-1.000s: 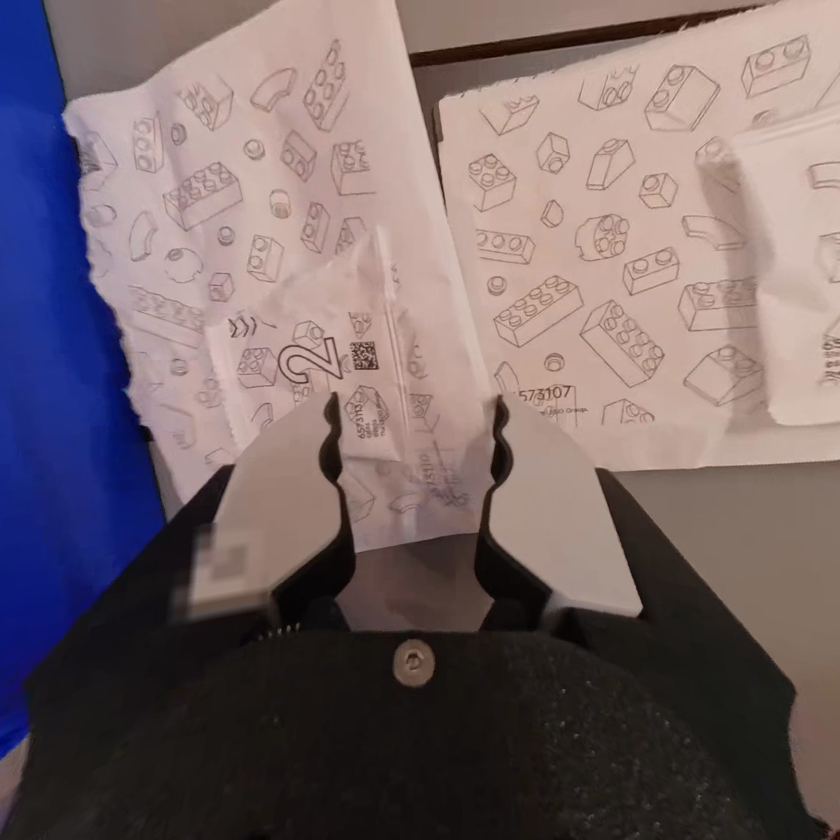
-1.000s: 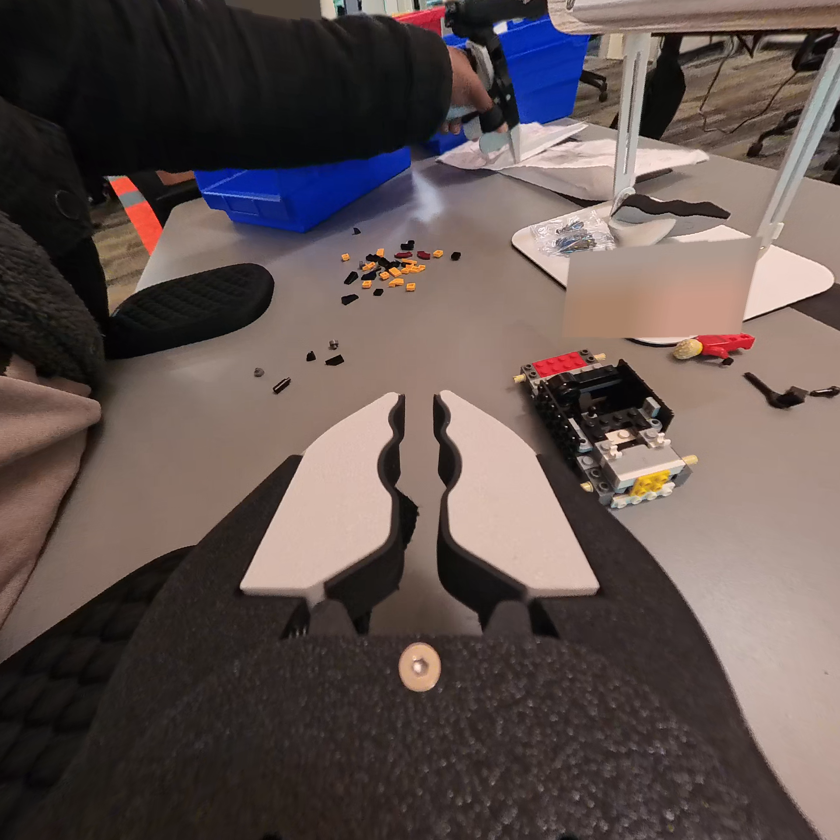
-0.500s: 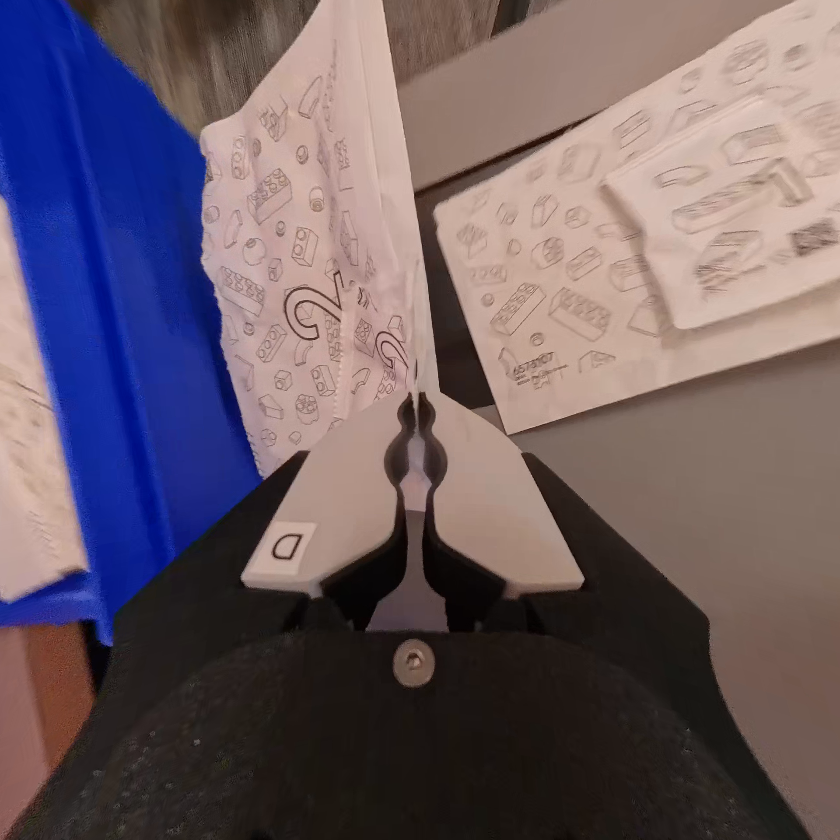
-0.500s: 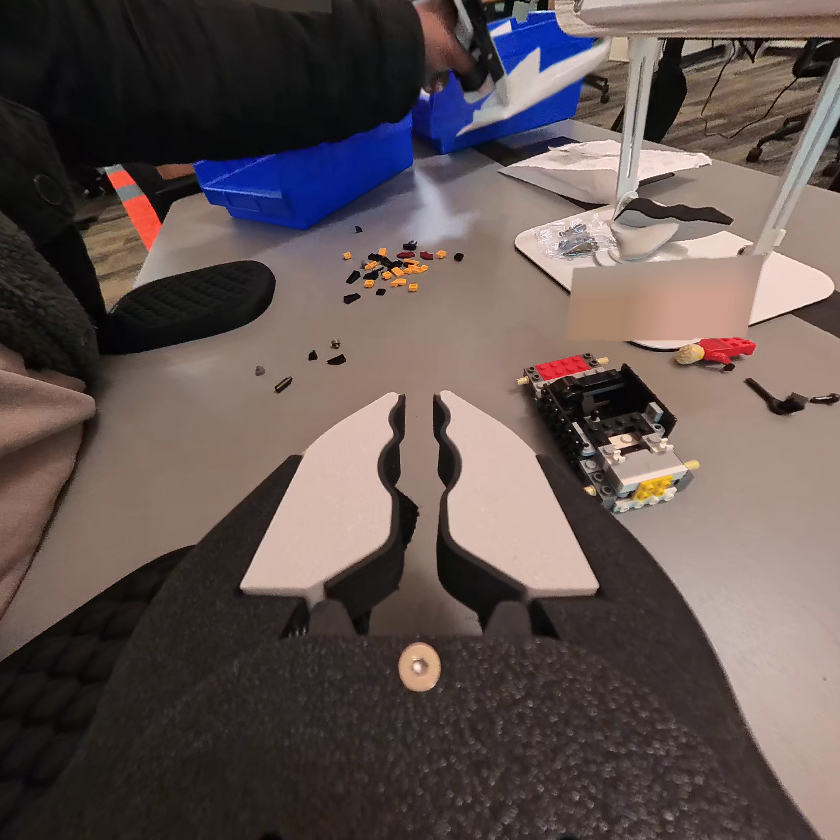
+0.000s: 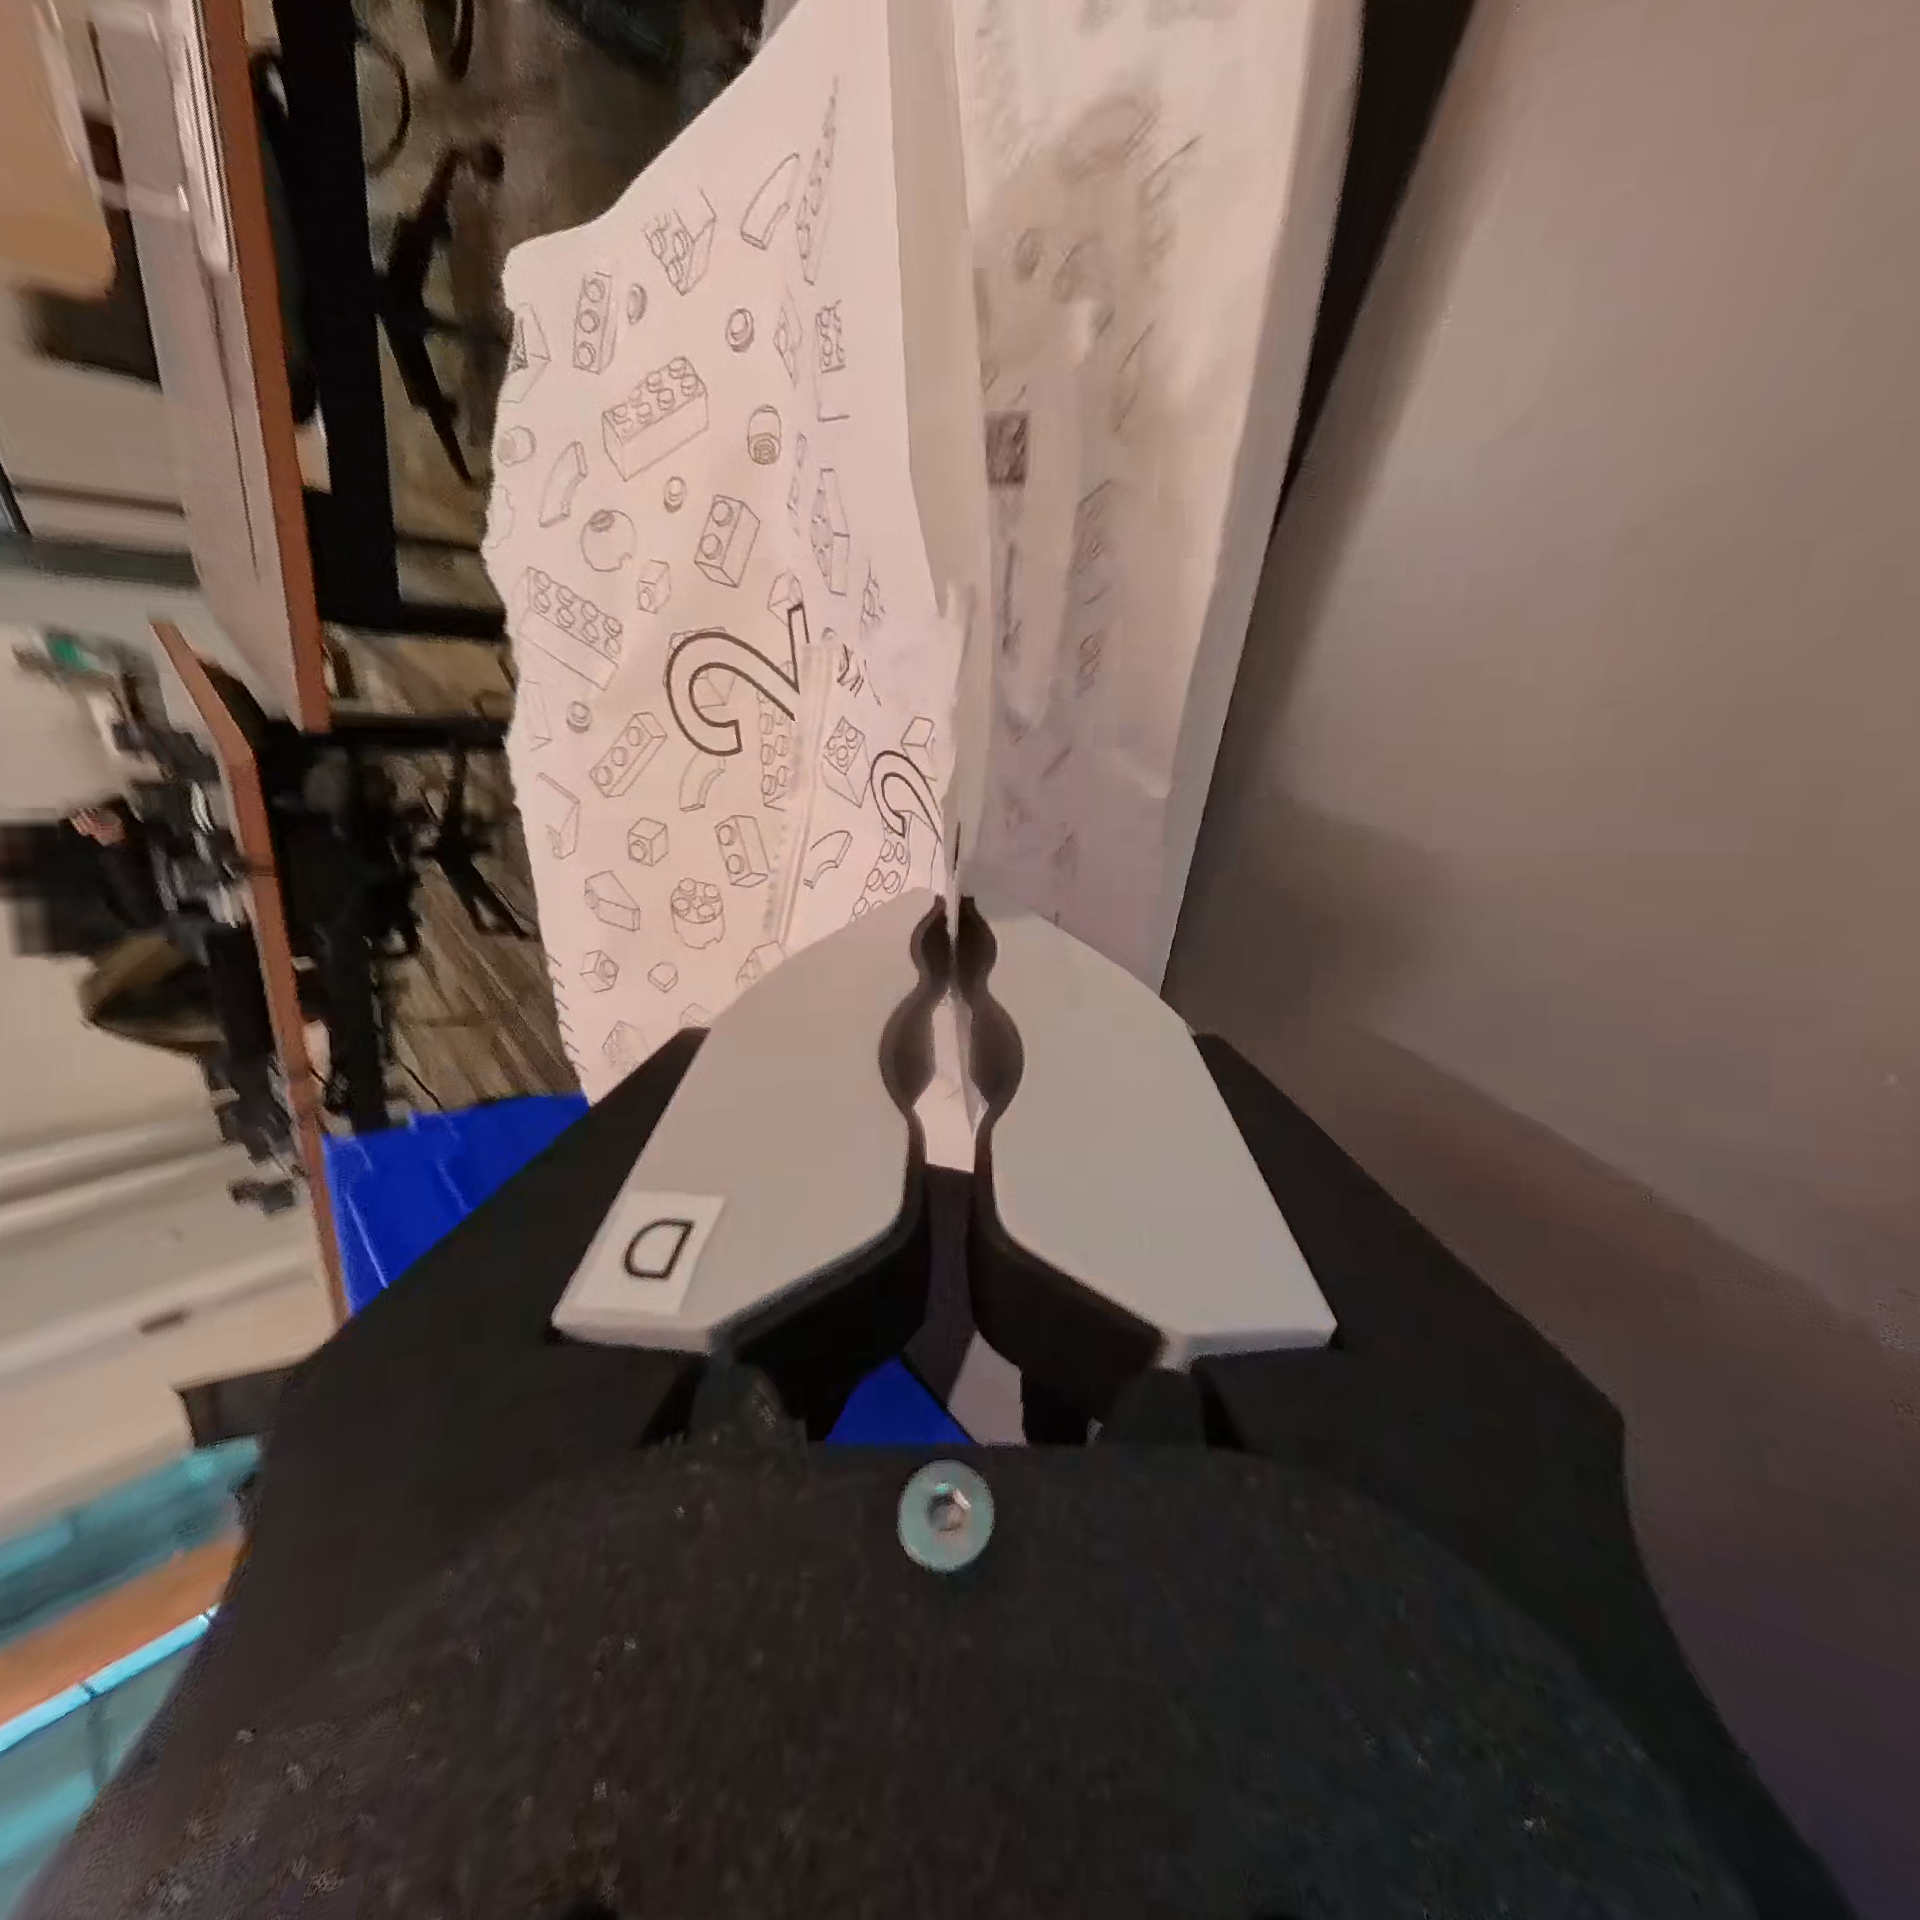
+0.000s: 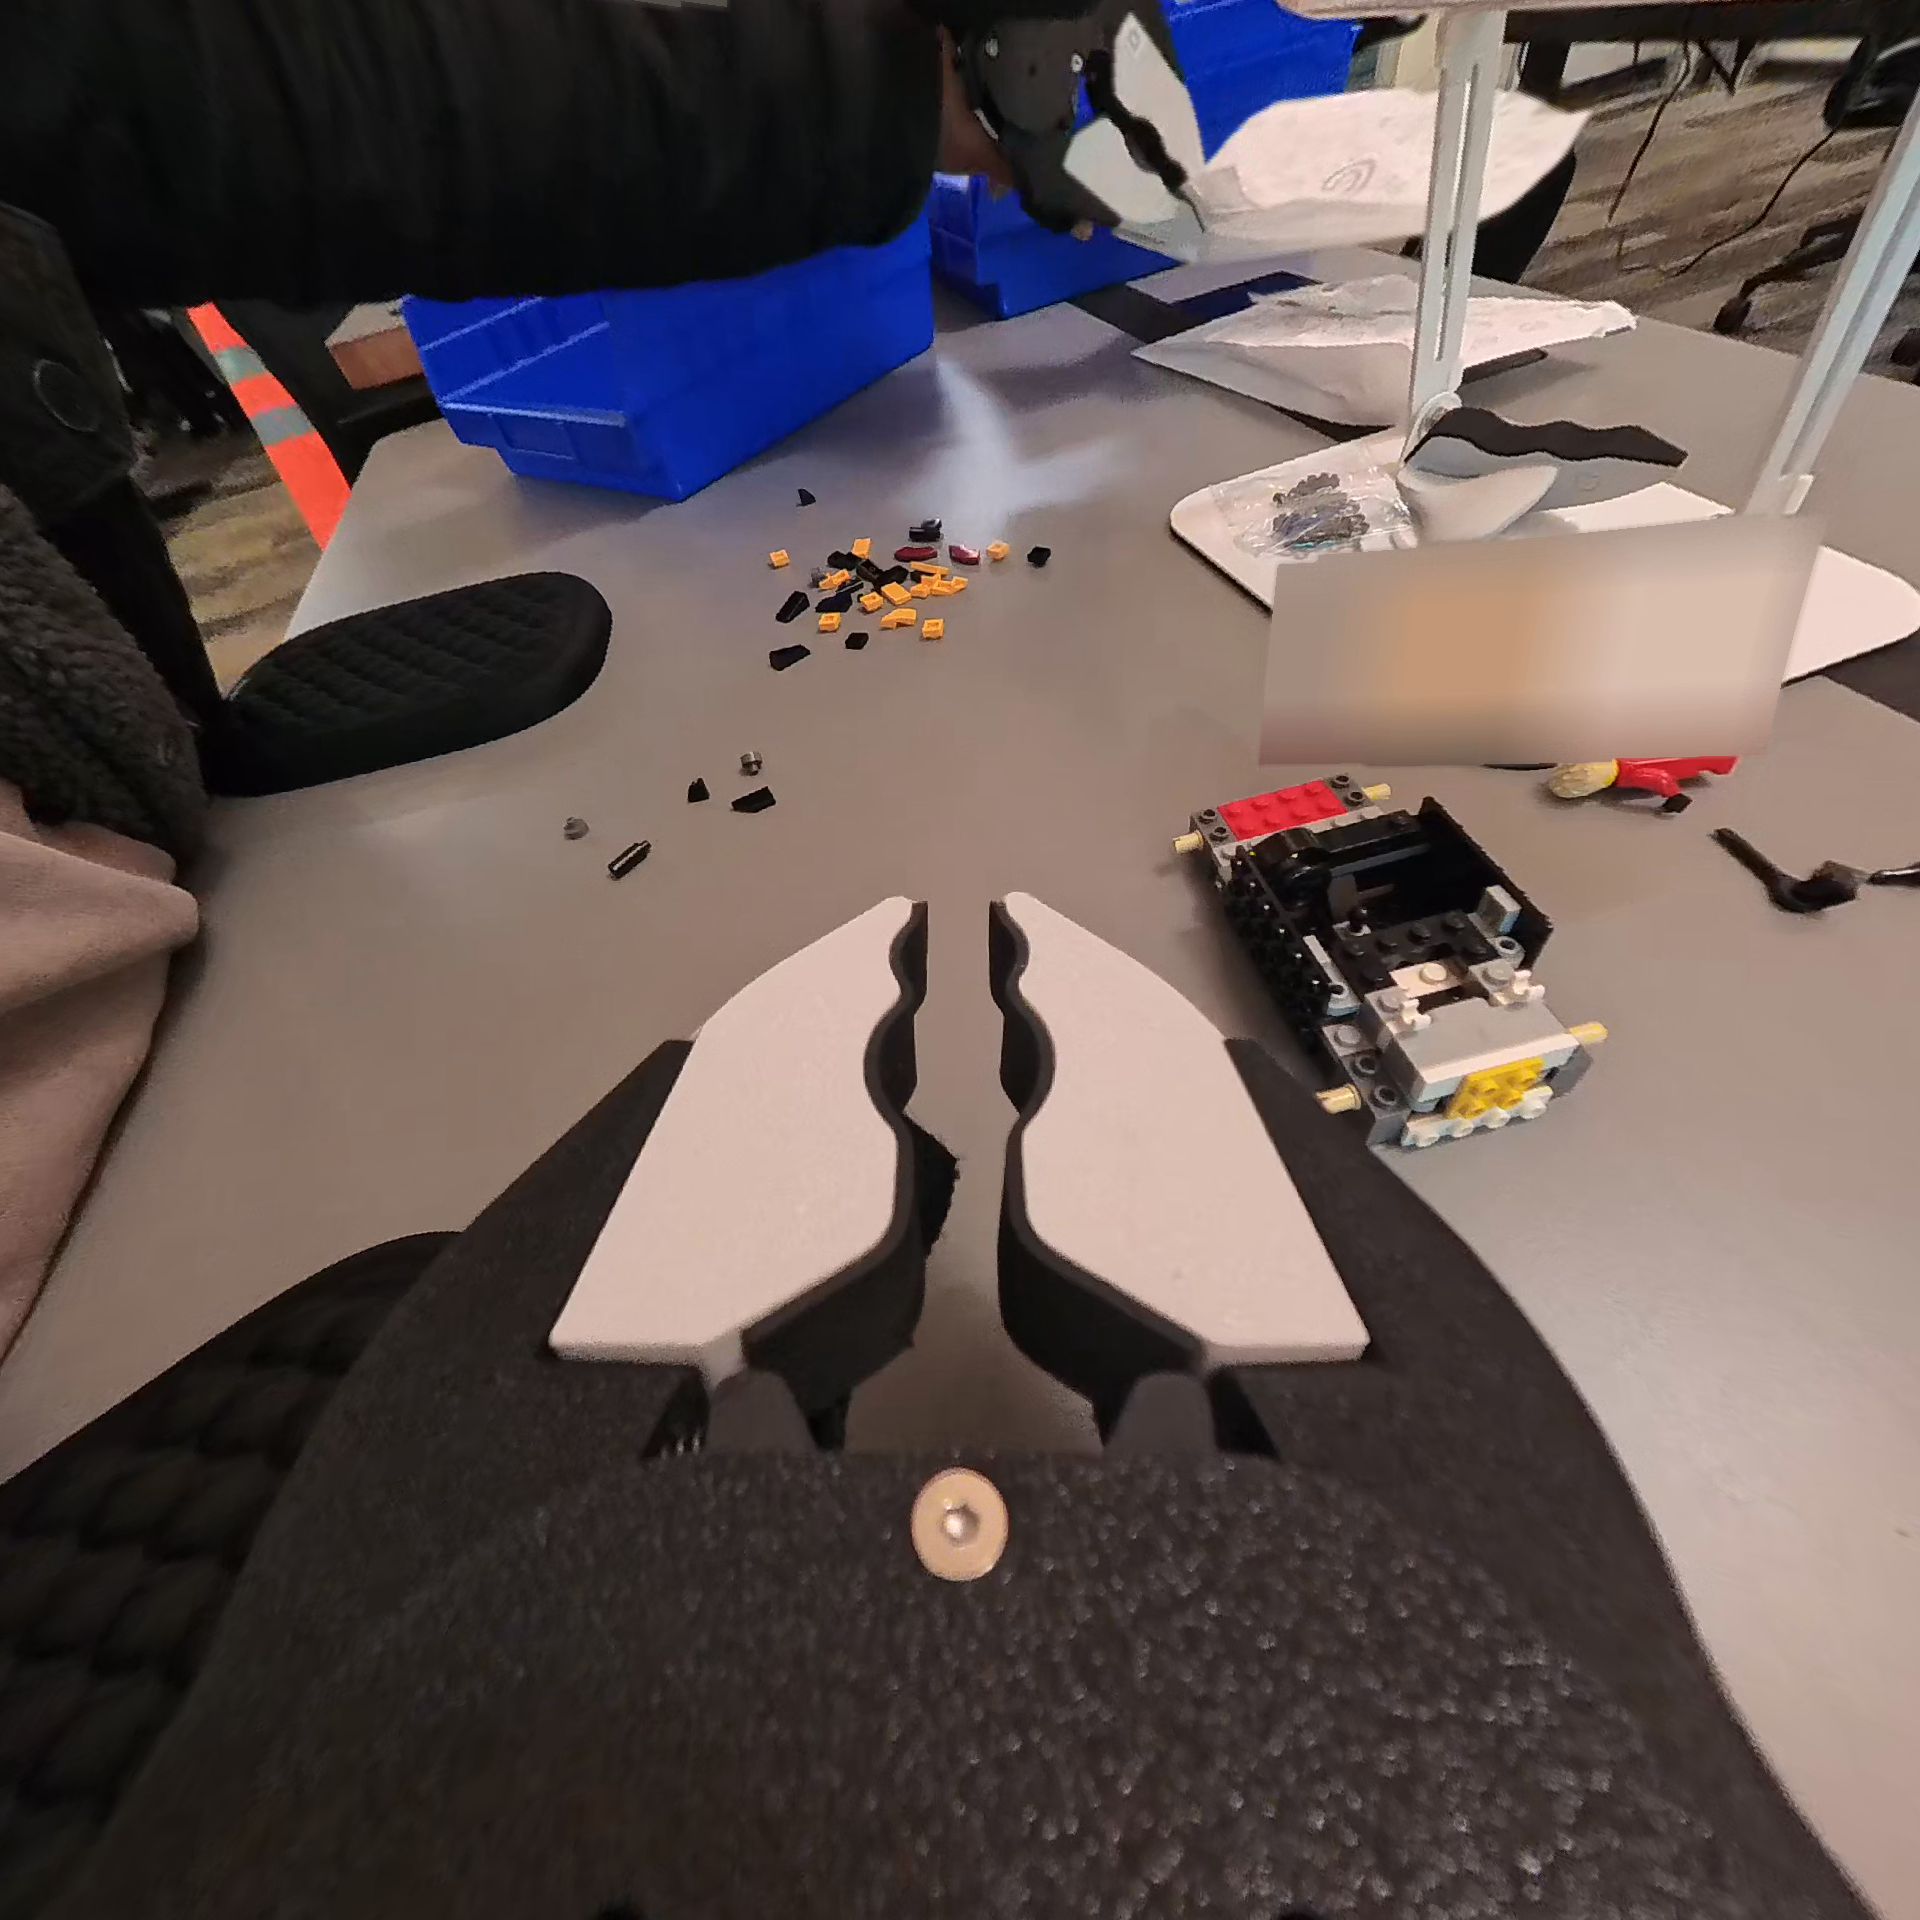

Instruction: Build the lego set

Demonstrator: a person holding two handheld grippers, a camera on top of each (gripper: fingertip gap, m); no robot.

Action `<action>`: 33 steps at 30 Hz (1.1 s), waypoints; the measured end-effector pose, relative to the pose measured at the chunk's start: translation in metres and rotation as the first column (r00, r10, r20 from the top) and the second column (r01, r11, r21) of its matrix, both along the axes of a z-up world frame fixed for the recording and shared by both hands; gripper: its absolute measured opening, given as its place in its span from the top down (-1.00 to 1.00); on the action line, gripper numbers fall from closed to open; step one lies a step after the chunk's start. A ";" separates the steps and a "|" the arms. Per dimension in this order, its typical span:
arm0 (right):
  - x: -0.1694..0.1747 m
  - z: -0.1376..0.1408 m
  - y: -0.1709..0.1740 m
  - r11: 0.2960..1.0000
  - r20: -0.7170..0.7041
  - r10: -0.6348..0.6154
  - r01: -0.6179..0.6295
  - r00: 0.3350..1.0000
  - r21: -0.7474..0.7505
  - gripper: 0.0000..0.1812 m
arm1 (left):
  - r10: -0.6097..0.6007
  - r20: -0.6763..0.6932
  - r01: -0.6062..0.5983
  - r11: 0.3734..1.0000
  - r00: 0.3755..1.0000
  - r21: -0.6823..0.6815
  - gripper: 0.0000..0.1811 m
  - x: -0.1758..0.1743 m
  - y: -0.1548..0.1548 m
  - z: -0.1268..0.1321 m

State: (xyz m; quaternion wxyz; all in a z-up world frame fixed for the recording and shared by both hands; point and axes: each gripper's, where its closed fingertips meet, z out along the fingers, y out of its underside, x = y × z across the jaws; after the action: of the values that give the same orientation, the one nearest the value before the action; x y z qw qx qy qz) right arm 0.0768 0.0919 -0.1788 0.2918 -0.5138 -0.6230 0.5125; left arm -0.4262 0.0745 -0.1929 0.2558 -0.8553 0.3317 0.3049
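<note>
My left gripper point(image 5: 954, 914) is shut on a white paper parts bag point(image 5: 727, 582) printed with brick drawings and holds it in the air, turned sideways. It also shows far off in the right wrist view point(image 6: 1174, 177), with the bag point(image 6: 1340, 177) above the table's back. My right gripper point(image 6: 956, 914) is slightly open and empty, low over the grey table point(image 6: 1039, 727). A partly built black, grey, red and yellow lego car point(image 6: 1382, 966) stands just right of it. A heap of small orange and black pieces point(image 6: 883, 582) lies farther back.
Two blue bins point(image 6: 686, 364) stand at the back left. More paper bags point(image 6: 1382, 332) lie at the back right by a white stand point(image 6: 1455, 260) with a clear bag of parts point(image 6: 1309, 509). A few loose black bits point(image 6: 717, 800), a red piece point(image 6: 1662, 774) and a black armrest point(image 6: 416, 665) lie around. My hands' fingertips stand some 50 cm from each other.
My left gripper closed on the paper bag, lifted it off the table and swung it up and to the right, rolling sideways. My right gripper has stayed put.
</note>
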 end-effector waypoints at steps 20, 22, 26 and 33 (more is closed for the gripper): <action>0.000 -0.006 0.001 1.000 0.011 0.007 -0.007 1.000 -0.009 0.88 | -0.072 -0.001 0.072 0.997 0.997 -0.013 0.56 0.018 0.022 -0.004; 0.000 -0.005 0.000 1.000 0.009 0.008 -0.008 1.000 -0.009 0.88 | -0.072 0.019 0.071 0.997 0.997 0.024 0.57 0.022 0.022 0.005; 0.000 -0.006 0.000 1.000 0.011 0.011 -0.011 1.000 -0.008 0.88 | -0.052 0.105 0.040 0.993 0.993 0.111 0.67 0.028 0.025 0.022; 0.000 -0.007 -0.002 1.000 0.015 0.014 -0.014 1.000 -0.006 0.88 | -0.012 0.103 -0.002 0.991 0.995 0.131 0.91 0.025 0.035 0.017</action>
State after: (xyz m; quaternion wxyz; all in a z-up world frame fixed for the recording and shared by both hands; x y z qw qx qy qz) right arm 0.0766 0.0903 -0.1856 0.2819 -0.5140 -0.6274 0.5126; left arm -0.4007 0.1096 -0.1759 0.3291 -0.8504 0.2993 0.2808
